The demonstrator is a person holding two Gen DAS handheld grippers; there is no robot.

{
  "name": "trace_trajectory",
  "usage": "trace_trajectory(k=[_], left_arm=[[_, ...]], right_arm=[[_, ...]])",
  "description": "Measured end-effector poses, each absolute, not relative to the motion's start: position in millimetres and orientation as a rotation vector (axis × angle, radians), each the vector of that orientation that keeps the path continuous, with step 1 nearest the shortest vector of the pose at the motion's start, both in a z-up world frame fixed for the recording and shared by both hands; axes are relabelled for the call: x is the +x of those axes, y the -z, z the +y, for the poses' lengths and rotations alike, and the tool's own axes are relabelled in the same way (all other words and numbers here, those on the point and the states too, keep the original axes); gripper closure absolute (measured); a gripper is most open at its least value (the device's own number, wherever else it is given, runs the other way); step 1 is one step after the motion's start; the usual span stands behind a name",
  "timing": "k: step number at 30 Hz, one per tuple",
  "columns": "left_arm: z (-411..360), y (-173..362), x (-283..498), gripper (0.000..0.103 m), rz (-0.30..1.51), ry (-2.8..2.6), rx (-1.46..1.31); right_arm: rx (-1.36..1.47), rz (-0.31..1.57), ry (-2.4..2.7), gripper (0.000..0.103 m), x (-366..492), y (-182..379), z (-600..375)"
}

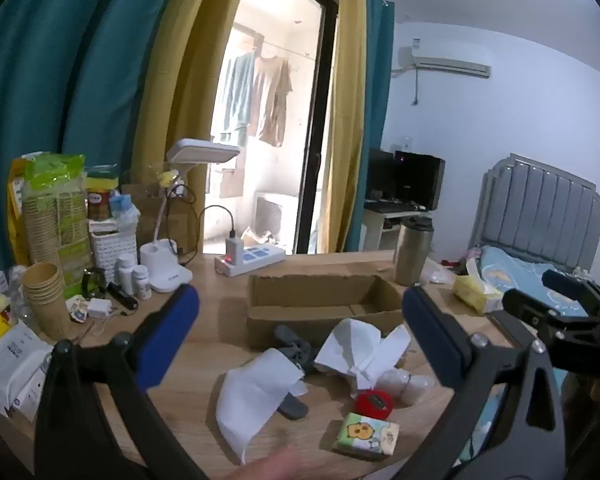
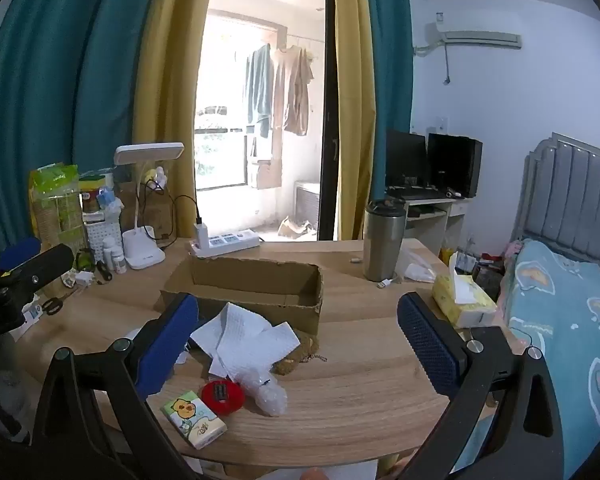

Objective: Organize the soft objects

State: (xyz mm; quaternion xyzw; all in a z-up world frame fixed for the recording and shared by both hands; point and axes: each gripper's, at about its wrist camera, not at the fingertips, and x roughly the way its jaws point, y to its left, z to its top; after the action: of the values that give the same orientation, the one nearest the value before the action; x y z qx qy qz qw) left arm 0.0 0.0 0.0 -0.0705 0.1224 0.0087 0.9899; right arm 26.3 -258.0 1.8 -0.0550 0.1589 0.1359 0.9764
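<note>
An open cardboard box [image 1: 320, 304] [image 2: 256, 284] stands mid-table. In front of it lie crumpled white paper towels [image 1: 256, 396] [image 2: 244, 340], a grey sock [image 1: 294, 350], a red round thing [image 1: 374, 402] [image 2: 223, 396], bubble wrap [image 1: 404, 386] [image 2: 266, 396], a small cartoon tissue pack [image 1: 366, 436] [image 2: 194, 418] and a brown fuzzy item [image 2: 296, 354]. My left gripper [image 1: 300, 340] is open and empty above the pile. My right gripper [image 2: 298, 340] is open and empty, also above the pile; it shows in the left wrist view [image 1: 560, 304].
A steel tumbler [image 1: 414, 250] [image 2: 382, 240], yellow tissue box [image 1: 476, 288] [image 2: 462, 300], power strip [image 1: 250, 260] [image 2: 224, 242], desk lamp [image 1: 168, 264] [image 2: 144, 248], paper cups [image 1: 46, 296] and bottles crowd the table's back and left. A bed [image 2: 560, 300] is to the right.
</note>
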Motion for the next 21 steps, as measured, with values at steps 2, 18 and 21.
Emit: trace_trajectory(k=[2,18,21], left_arm=[[0.0,0.0,0.1,0.001,0.253,-0.007,-0.150],[2.1,-4.4,1.9,0.001,0.285,0.010,-0.152],[1.6,-2.5,0.7,0.001,0.284,0.007,-0.156]], right_arm=[[-0.087,0.326,-0.278,0.001,27.0,-1.6,-258.6],[-0.101,0.327,-0.283,0.001,26.6,-2.1,-256.4],[-0.100,0.327,-0.282,0.001,26.7,-1.8,-256.8]])
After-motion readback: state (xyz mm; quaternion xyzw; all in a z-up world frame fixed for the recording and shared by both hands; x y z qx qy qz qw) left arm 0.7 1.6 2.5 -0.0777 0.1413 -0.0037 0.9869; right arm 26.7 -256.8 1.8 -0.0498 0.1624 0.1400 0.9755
